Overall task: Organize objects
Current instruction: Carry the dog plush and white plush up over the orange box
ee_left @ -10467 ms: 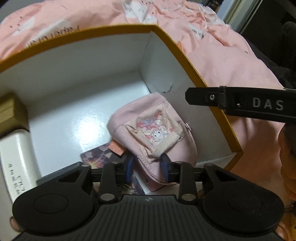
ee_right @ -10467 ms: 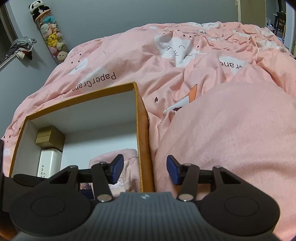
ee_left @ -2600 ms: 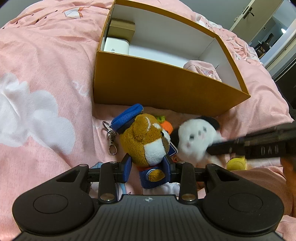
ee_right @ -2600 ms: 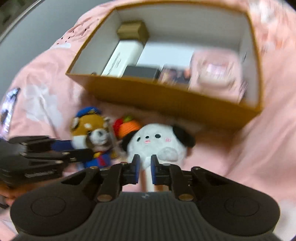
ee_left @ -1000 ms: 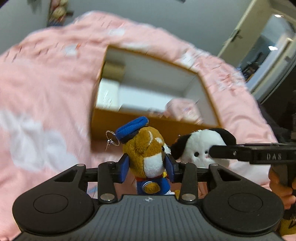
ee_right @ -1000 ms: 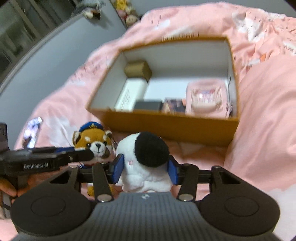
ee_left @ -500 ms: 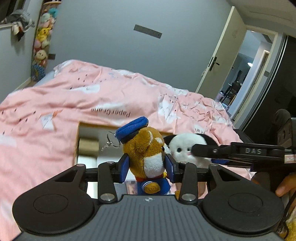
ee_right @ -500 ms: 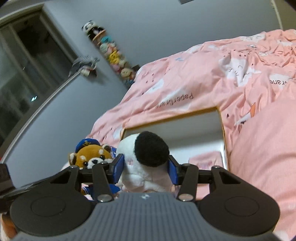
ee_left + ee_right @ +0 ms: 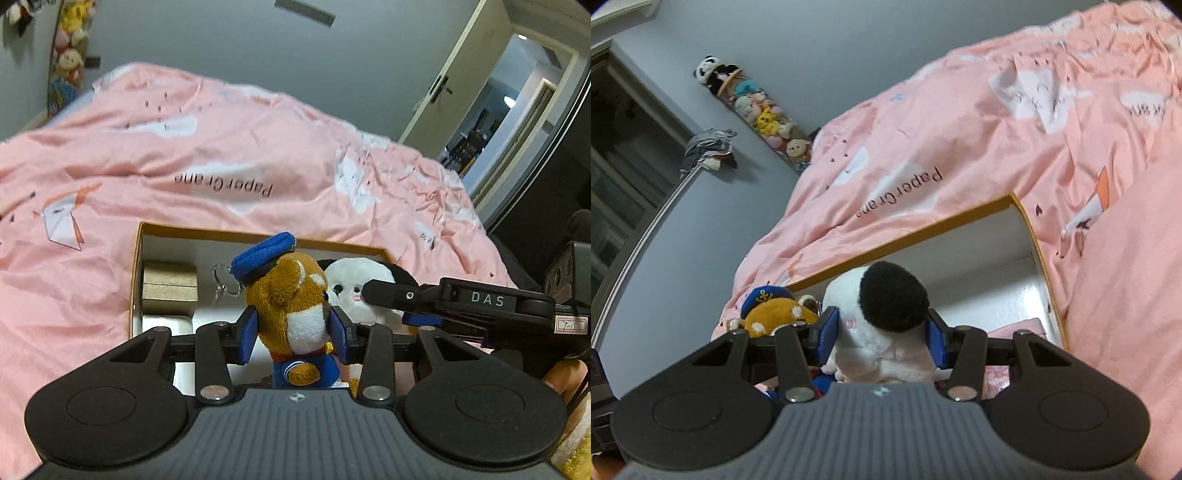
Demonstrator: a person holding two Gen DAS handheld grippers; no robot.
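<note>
Bear plush [image 9: 291, 314]: brown and white, blue sailor cap with a gold anchor, blue outfit, metal key ring by the cap.
Dog plush [image 9: 886, 325]: white and fluffy with black ears, small pink mouth.
Left claw [image 9: 293, 334]: pinching the bear plush at its body between both blue pads [image 9: 248, 334]; plush upright, lifted over the near part of the box.
Right claw [image 9: 882, 341]: pinching the dog plush, blue pads pressed into its sides; black ear toward the camera.
Plush to plush: dog just right of the bear, close together, contact unclear.
Box [image 9: 138, 258]: orange cardboard with white inside, open, on the pink bed cover [image 9: 184, 155].
Inside the box: small gold box [image 9: 170, 286] at far left, white box [image 9: 166, 323] nearer, pink pouch [image 9: 1019, 326] at right.
</note>
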